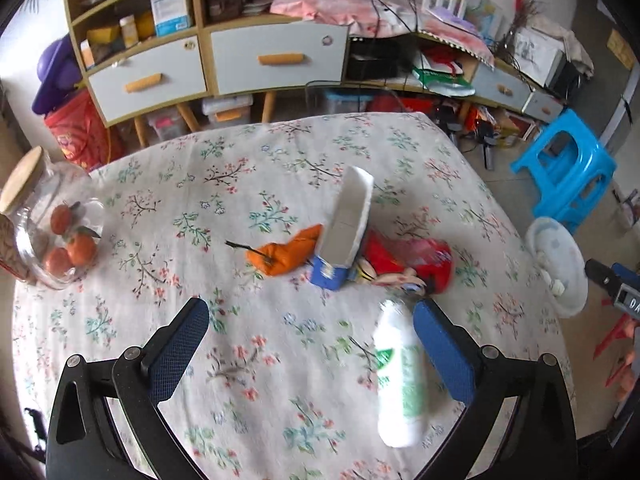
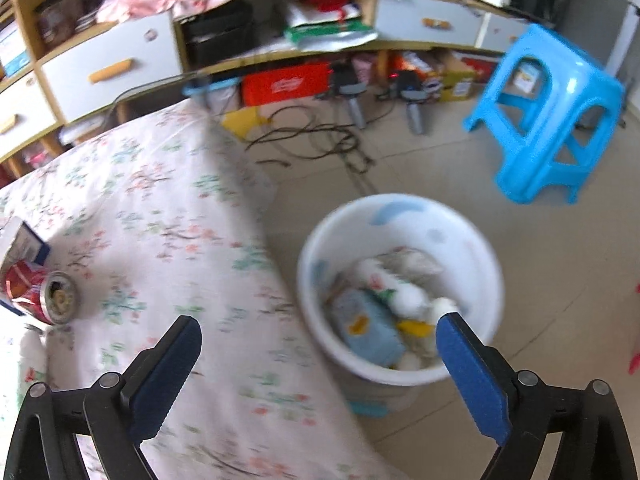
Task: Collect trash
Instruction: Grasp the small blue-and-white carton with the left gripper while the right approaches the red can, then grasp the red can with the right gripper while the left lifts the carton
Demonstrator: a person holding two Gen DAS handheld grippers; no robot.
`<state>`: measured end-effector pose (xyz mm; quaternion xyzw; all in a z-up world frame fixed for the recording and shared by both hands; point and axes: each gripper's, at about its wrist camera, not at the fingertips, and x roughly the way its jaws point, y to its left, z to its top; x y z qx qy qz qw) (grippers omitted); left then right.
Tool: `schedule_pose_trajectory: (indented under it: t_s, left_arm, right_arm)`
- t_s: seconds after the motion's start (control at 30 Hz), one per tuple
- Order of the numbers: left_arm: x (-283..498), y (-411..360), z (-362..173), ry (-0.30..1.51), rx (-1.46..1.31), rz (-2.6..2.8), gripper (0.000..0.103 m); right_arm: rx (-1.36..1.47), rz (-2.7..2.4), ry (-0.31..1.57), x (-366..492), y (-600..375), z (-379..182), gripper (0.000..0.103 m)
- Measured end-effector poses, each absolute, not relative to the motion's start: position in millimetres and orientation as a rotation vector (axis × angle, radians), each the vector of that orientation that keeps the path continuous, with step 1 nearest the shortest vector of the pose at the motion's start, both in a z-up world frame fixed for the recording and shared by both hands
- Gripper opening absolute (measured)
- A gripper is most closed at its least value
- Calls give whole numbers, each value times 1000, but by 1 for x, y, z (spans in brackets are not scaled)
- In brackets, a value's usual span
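While the white bin is part full, bottle, can and carton remain; both the left gripper and right gripper gape empty

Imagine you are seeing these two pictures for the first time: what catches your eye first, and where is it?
The heap of litter mid-table stands out: a red crushed can, an orange wrapper and a blue-and-white carton on the flowered tablecloth. Nearer, a white bottle lies beside the open left claw. On the floor by the table, a white bin already holds rubbish, below the open right claw.
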<state>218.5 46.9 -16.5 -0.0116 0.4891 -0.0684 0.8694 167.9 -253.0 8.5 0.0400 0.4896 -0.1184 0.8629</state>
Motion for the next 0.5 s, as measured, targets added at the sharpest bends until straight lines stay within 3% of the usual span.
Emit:
schedule_pose_trajectory:
  t_s: [0.27,0.5]
  left_arm:
    - [244,57,-40,1021,-89,-166,100]
    - [256,34,-61,1046,-40,-274,56]
  right_arm:
    - [41,-165,1070,201,-201,-18,98]
    - [67,-157,1084,213,-196,-30,98]
